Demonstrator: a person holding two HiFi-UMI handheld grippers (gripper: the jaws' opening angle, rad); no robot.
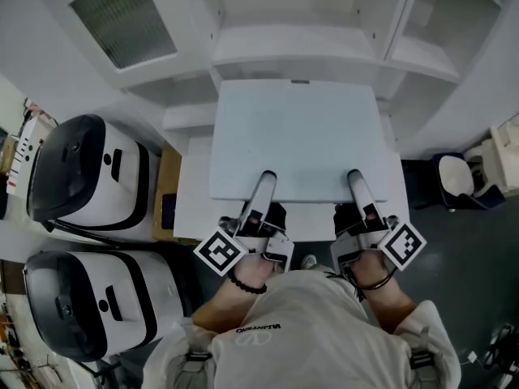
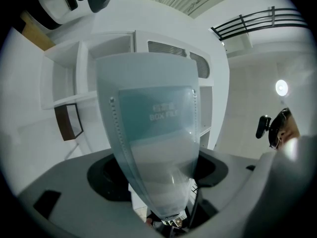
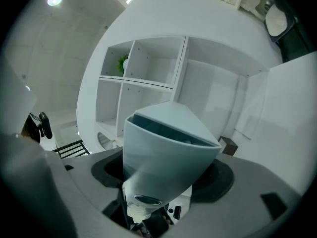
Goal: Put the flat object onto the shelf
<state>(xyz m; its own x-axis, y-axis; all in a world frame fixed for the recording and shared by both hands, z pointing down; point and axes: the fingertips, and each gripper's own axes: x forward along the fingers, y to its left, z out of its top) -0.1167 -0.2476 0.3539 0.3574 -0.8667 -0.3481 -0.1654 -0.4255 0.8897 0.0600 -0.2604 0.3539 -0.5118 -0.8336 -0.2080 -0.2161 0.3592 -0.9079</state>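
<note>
While both grippers clamp its near edge, the pale blue box file (image 1: 296, 140) lies flat and level, reaching forward from the jaws toward the white shelf unit (image 1: 296, 51). The left gripper (image 1: 261, 189) holds the file's near left part and the right gripper (image 1: 359, 186) its near right part. Each pair of jaws stands wide, closed on the file's thickness. From the left gripper view the file rises straight out from between the jaws, its broad face showing a panel printed "BOX FILE". From the right gripper view its hollow open side shows, dark inside.

Ahead of both grippers, past the file's far edge, stand the shelf unit's open white compartments; the file is not yet inside one. A small green plant (image 3: 123, 62) sits in an upper compartment, ahead and left of the right gripper. Behind the grippers are the person's wrists, the left one wearing a dark bead bracelet (image 1: 243, 284). Well out to the left gripper's left stand two white and black appliances (image 1: 89, 173), one behind the other.
</note>
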